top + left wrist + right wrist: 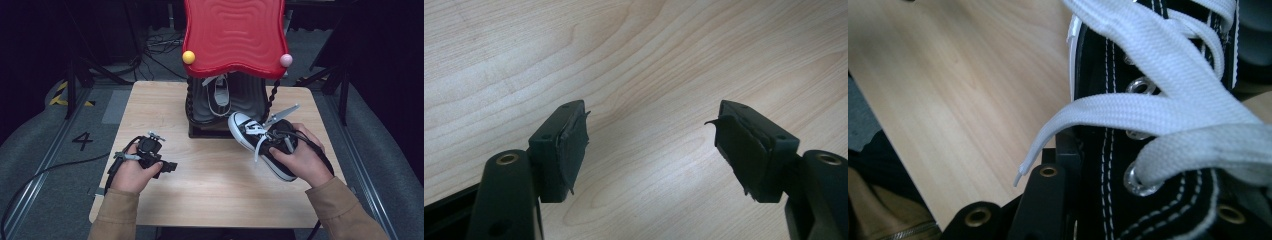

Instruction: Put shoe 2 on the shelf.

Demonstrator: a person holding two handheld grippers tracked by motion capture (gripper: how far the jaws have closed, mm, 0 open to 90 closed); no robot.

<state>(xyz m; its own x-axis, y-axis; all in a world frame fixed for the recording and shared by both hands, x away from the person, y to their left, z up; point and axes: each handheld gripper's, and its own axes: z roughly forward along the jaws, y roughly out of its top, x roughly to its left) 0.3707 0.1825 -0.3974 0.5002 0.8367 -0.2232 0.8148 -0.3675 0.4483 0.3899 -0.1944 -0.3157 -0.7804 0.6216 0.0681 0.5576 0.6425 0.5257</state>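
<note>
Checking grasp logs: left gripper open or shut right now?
Open. In its own view the left gripper has its two black jaws standing well apart, with bare wooden table between them and nothing held.

legible markings: one. numeral "4" (pixel 82 140), dark, marked on the grey floor (pixel 60 150) left of the bench (pixel 210 190), seen in the high view. no other text, label or brand readable in any view.
</note>
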